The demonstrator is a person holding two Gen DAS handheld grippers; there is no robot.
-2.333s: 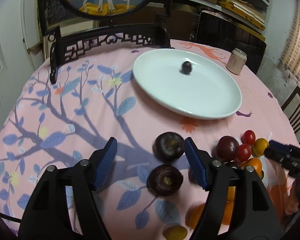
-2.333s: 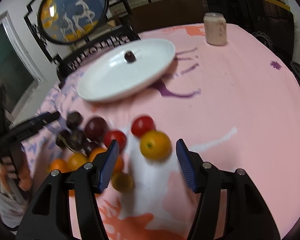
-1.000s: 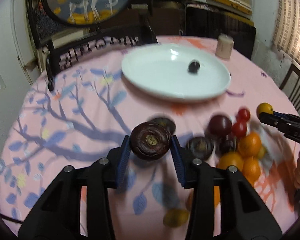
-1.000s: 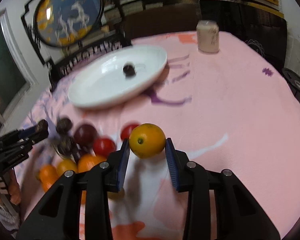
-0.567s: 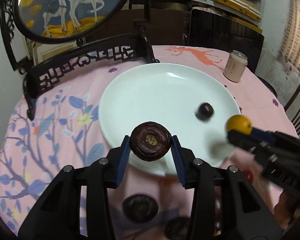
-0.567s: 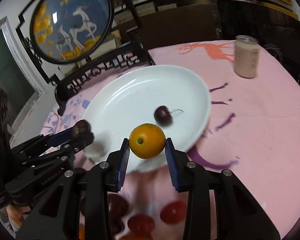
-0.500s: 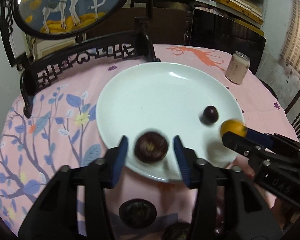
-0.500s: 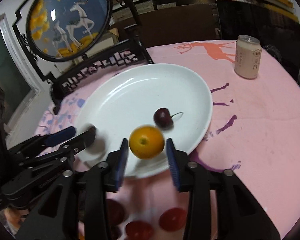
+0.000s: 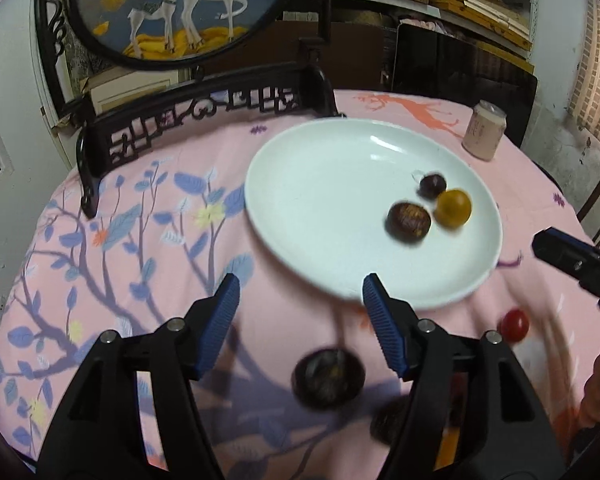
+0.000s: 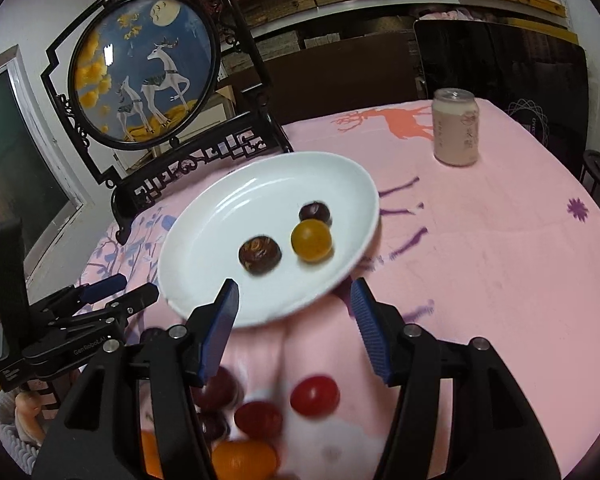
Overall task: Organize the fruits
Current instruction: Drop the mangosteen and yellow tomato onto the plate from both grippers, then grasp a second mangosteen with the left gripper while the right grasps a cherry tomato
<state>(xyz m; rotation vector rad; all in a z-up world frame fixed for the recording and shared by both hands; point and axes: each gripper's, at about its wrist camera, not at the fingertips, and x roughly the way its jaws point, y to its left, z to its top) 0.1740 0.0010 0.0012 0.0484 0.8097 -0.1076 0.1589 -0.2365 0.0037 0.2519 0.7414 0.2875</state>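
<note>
A white plate [image 9: 320,184] [image 10: 228,216] holds a dark brown fruit [image 9: 408,219] [image 10: 259,255], an orange fruit [image 9: 453,207] [image 10: 311,239] and a dark cherry [image 9: 432,185] [image 10: 315,212]. My left gripper [image 9: 300,320] is open and empty, above the cloth just in front of the plate. My right gripper [image 10: 294,320] is open and empty at the plate's near edge. Loose fruit lies on the cloth near me: a dark round fruit [image 9: 328,378], red tomatoes [image 10: 315,395] [image 9: 513,325], dark plums [image 10: 218,390] and an orange [image 10: 244,460].
A pink drink can [image 9: 484,135] [image 10: 456,132] stands behind and to the right of the plate. A black carved stand with a round deer picture [image 9: 180,12] [image 10: 148,72] sits at the table's far edge. A pink patterned cloth [image 10: 500,264] covers the round table.
Both grippers opened and let go their fruit: the dark brown fruit and the orange fruit now lie on the plate. Both grippers pulled back toward me.
</note>
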